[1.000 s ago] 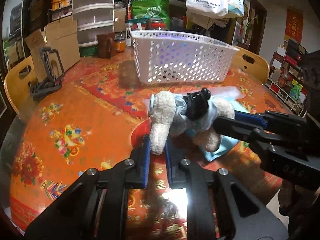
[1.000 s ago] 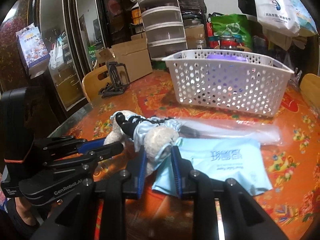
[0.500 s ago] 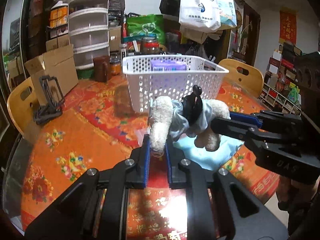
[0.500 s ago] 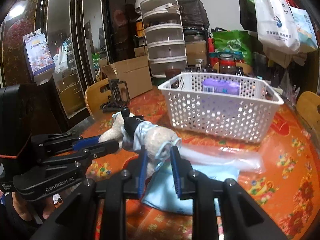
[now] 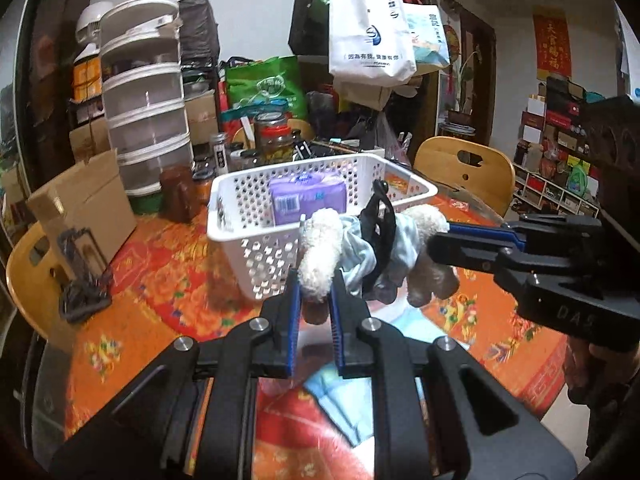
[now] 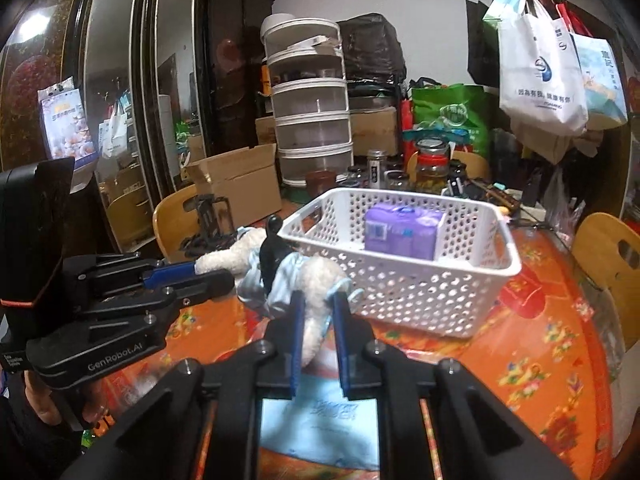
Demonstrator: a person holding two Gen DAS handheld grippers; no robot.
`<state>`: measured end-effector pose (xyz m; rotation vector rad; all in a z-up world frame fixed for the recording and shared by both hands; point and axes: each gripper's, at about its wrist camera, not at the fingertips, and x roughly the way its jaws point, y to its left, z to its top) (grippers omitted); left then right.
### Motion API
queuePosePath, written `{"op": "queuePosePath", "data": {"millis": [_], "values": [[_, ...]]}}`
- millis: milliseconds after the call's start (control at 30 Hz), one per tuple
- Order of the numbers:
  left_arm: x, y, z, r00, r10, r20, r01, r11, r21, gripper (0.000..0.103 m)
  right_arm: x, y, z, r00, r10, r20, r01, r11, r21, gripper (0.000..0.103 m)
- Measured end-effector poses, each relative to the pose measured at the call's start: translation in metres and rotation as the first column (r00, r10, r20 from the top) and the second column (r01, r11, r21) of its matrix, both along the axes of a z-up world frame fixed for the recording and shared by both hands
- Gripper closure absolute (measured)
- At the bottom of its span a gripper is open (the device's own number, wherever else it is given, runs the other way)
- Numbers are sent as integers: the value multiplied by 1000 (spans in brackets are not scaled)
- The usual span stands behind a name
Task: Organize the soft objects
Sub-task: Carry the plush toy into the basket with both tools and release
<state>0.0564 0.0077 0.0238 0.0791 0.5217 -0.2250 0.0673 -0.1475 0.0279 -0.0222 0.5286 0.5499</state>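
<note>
**Plush toy held up by both tools, right in front of the basket**

Going left to right in the left wrist view: there's a cardboard box (image 5: pixel 86 208) at the far left of the surface (image 5: pixel 168 280), with a black folded stand (image 5: pixel 82 268) just in front of it, and a stack of clear drawers (image 5: pixel 146 108) behind. Then the white perforated basket (image 5: pixel 248 216) sits mid-surface with a purple pack (image 5: pixel 306 196) inside it.

Just in front of the basket is the plush toy (image 5: pixel 344 248), cream and fuzzy, dressed in light blue cloth with a black bit sticking up. It's lifted off the surface, stretched between the two tools. The left tool (image 5: pixel 314 312) is clamped on one fuzzy limb at the toy's left end, blue pads squeezing it from both sides. The right tool (image 5: pixel 444 236) comes in from the right edge and has the other end pinched.

From the right wrist view it's the same deal: the right tool (image 6: pixel 318 328) is closed tight on a fuzzy limb, and the left tool (image 6: pixel 208 276) grips the far end at the left. Under the toy a light blue packet (image 6: pixel 320 420) lies flat on the surface. Off to the right there's a wooden chair (image 6: pixel 608 264), and white tote bags (image 6: pixel 540 76) hang up top.
</note>
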Motion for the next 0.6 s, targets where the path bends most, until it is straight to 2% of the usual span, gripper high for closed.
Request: {"op": "queuePosePath", "data": {"millis": [233,367,600], "values": [[24,-22,26,999,-25,24,24,1000,17,91,14,-15,13,1000,-17,3,17,1000,10,92],[39,-31,42,999,-30,44,29,999,33,91,28,-22,32,999,-26,22,25,1000,6,92],[92,-46,83,998,-28,52,26,998,56,91,75,-29,64,998,-53,38,53,999,1,92]]}}
